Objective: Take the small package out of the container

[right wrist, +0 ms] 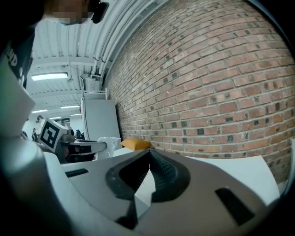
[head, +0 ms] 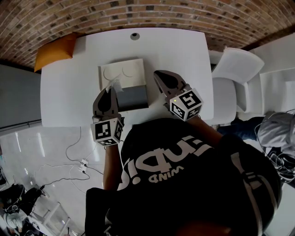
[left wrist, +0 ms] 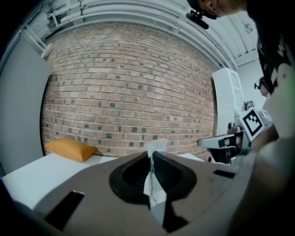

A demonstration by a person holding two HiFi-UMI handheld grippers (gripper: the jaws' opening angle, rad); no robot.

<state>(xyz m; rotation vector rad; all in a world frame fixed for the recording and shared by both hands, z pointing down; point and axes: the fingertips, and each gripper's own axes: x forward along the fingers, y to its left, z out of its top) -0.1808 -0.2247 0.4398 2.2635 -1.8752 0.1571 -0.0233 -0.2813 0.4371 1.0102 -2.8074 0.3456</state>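
Left gripper [left wrist: 151, 159] jaws pinch the small package [left wrist: 155, 186], seemingly lifted above the container [head: 136, 97] (right gripper [right wrist: 148, 159] jaws pressed together, empty); carrying it clear remains.

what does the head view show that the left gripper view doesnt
Only the head view: the container lying by both gripper tips, the person's dark shirt, and cables on the floor.
Only the left gripper view: a close look at the left gripper, jaws shut on the small package, whose crinkled top sticks out above them.
Both: the package, the right gripper, the white table, the orange cushion and the brick wall.
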